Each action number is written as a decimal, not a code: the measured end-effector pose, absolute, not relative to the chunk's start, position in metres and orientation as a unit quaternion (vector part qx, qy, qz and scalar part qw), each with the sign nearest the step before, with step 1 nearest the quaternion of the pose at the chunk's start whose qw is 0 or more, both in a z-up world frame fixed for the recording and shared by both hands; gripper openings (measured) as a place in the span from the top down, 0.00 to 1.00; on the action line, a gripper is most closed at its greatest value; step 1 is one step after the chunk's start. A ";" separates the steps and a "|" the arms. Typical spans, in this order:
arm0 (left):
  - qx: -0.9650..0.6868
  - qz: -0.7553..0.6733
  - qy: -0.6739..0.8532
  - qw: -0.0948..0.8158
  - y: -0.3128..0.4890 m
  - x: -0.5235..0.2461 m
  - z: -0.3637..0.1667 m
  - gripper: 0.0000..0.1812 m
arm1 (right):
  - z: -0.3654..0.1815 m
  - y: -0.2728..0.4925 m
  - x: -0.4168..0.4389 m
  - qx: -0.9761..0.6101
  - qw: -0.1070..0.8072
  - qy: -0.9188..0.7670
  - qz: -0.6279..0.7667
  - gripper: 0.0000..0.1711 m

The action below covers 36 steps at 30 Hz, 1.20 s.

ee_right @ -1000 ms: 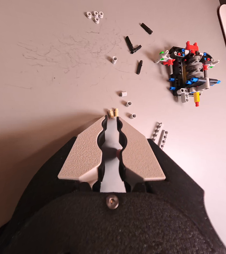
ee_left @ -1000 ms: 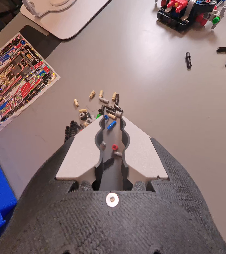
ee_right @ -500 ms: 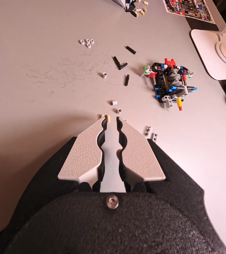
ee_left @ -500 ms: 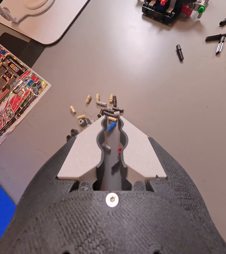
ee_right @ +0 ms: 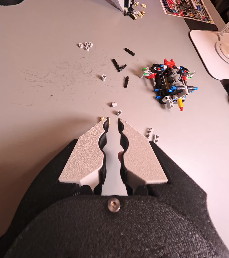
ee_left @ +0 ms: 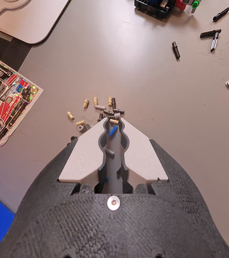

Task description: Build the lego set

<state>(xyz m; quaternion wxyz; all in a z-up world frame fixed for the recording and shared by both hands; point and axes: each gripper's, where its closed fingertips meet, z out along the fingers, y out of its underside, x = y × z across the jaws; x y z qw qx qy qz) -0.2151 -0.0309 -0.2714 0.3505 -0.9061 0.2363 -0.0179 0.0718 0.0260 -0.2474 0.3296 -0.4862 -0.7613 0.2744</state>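
Because your left gripper [ee_left: 114, 120] sits right over a heap of small pegs [ee_left: 105, 110], a careless close can pinch two at once or flick the tan and black ones across the bench [ee_left: 146, 83]. Its jaws stand part open with nothing clamped; a tan peg [ee_left: 114, 121] lies at the tips and a blue peg [ee_left: 113, 131] shows in the gap below, loose on the bench as far as you can tell.

Further right, your right gripper [ee_right: 113, 120] is also part open and holds nothing, though a tan peg [ee_right: 109, 121] lies just beside its left fingertip and another tan peg [ee_right: 102, 118] is half hidden there. Closing off-centre would likely nudge it away or tip it. Grey sleeves [ee_right: 116, 108] lie just ahead, near enough to be knocked. The half-built model [ee_right: 171, 82] rests well apart, up and to the right.
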 end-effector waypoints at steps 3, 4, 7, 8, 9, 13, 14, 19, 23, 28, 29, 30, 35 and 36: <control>-0.908 -0.031 0.236 0.344 -0.029 -0.214 -0.272 0.95 | -0.247 0.027 0.072 -0.487 0.332 -0.758 0.278 0.94; -0.909 -0.033 0.236 0.342 -0.030 -0.214 -0.272 0.95 | -0.246 0.027 0.072 -0.487 0.333 -0.757 0.280 0.94; -0.906 -0.035 0.236 0.349 -0.032 -0.212 -0.270 0.95 | -0.241 0.025 0.069 -0.483 0.341 -0.752 0.291 0.94; -0.902 -0.038 0.236 0.359 -0.033 -0.210 -0.268 0.95 | -0.239 0.023 0.068 -0.480 0.346 -0.749 0.298 0.94; -0.896 -0.042 0.236 0.373 -0.034 -0.207 -0.264 0.95 | -0.236 0.021 0.066 -0.477 0.352 -0.745 0.306 0.94; -0.855 -0.119 0.231 0.449 -0.042 -0.177 -0.232 0.95 | -0.221 0.004 0.053 -0.442 0.389 -0.732 0.342 0.94; -0.838 -0.154 0.233 0.469 -0.044 -0.165 -0.221 0.95 | -0.217 -0.002 0.048 -0.430 0.399 -0.730 0.350 0.94; -0.732 -0.371 0.248 0.515 -0.063 -0.078 -0.173 0.95 | -0.194 -0.038 0.022 -0.331 0.492 -0.727 0.347 0.92; -0.693 -0.480 0.254 0.474 -0.070 -0.017 -0.163 0.95 | -0.186 -0.061 0.009 -0.243 0.564 -0.735 0.287 0.90; -0.694 -0.518 0.253 0.431 -0.072 0.014 -0.169 0.95 | -0.179 -0.076 0.006 -0.196 0.602 -0.730 0.258 0.93; -0.699 -0.514 0.256 0.426 -0.072 0.016 -0.172 0.95 | -0.178 -0.076 0.006 -0.191 0.607 -0.729 0.251 0.93; -0.704 -0.509 0.257 0.423 -0.072 0.018 -0.176 0.95 | -0.177 -0.077 0.006 -0.187 0.609 -0.729 0.251 0.94; -0.704 -0.513 0.242 0.427 -0.069 0.016 -0.177 0.95 | -0.180 -0.076 0.007 -0.193 0.593 -0.740 0.253 0.98; -0.706 -0.503 0.237 0.438 -0.065 0.011 -0.176 0.92 | -0.182 -0.070 0.008 -0.204 0.575 -0.749 0.259 0.99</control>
